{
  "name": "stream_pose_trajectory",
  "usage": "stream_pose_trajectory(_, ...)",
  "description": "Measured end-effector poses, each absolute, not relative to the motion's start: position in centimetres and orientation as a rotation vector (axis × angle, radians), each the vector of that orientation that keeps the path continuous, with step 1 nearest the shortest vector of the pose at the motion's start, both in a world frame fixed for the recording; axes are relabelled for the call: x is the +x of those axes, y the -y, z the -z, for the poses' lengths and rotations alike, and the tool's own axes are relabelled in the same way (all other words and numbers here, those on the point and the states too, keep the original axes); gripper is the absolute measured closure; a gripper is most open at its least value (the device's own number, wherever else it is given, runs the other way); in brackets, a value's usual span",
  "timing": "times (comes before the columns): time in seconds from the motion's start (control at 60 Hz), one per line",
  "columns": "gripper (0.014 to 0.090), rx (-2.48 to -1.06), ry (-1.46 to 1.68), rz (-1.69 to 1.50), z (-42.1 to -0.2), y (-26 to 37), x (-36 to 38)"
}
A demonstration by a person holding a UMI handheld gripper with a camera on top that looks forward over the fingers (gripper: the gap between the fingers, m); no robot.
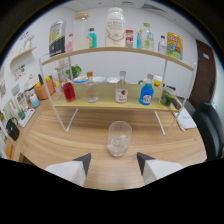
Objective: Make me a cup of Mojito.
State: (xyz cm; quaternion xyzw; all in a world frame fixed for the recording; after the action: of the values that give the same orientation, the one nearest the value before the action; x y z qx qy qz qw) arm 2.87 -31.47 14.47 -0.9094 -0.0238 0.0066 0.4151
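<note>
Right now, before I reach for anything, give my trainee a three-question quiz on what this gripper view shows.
1. True or false: the clear glass stands on the wooden table just ahead of the gripper, not held by it.
2. Which bottle on the lower shelf holds blue liquid? A) the one farthest left B) the one right of the clear bottle with the red label C) none
3. Fill in: the gripper's fingers are ____ , with nothing between them.

Key: 1 true; 2 B, the blue bottle (the red bottle is at the left); 3 open.
</note>
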Motion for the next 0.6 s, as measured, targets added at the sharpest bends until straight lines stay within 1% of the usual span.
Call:
stream_pose_trajectory(0.3, 0.0185, -2.277, 0.084, -0.029, -14.8, 33.1, 3.0)
stream_pose_trajectory(0.467, 0.0183, -2.279, 0.066, -0.029, -14.2, 35.0, 5.5)
stream_pose_trajectory(0.6, 0.0186, -2.275, 0.020, 0.011, -15.5, 34.9, 9.3)
